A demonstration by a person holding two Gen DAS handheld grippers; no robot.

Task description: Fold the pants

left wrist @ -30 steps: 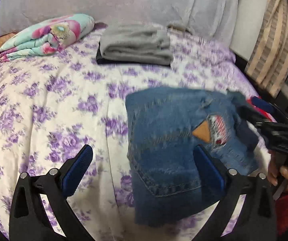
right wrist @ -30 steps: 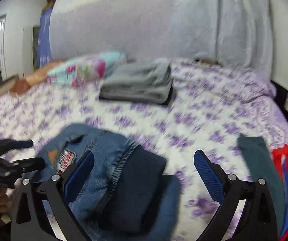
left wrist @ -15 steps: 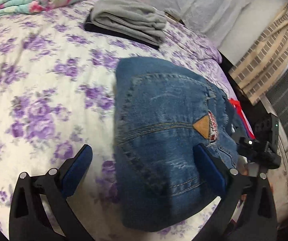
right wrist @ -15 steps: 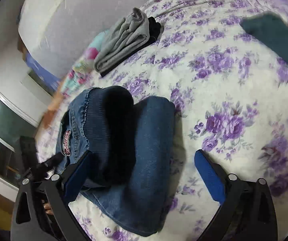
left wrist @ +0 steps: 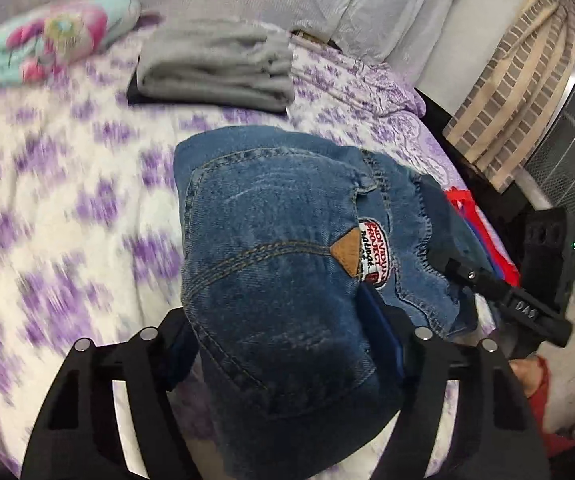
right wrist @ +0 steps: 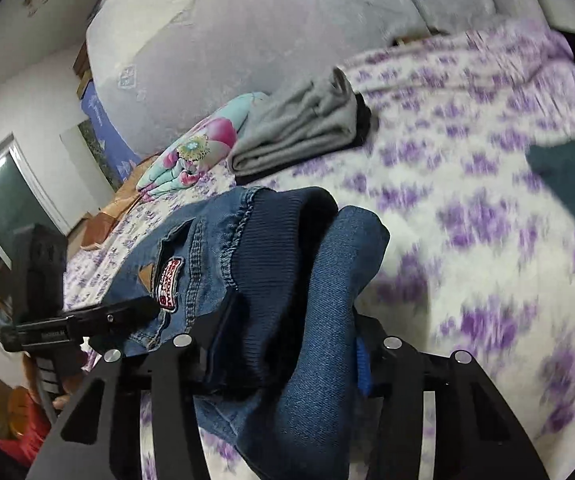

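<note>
Your jeans [left wrist: 283, 280] are already a folded bundle; left gripper [left wrist: 283, 344] and right gripper [right wrist: 283, 344] are closing on opposite ends, stacking remains.

A bed [left wrist: 67, 208] covered by a white sheet printed with purple flowers fills both views. Folded blue jeans [left wrist: 279, 264] lie on it near the front. Farther back lies a folded grey garment [left wrist: 215, 68] on top of a black one. Beside that, to its left, sits a rolled floral blanket [left wrist: 51, 40] in teal and pink. A dark green cloth [right wrist: 571, 188] lies toward the right edge, and a red cloth [left wrist: 483, 236] shows just past the jeans.
</note>
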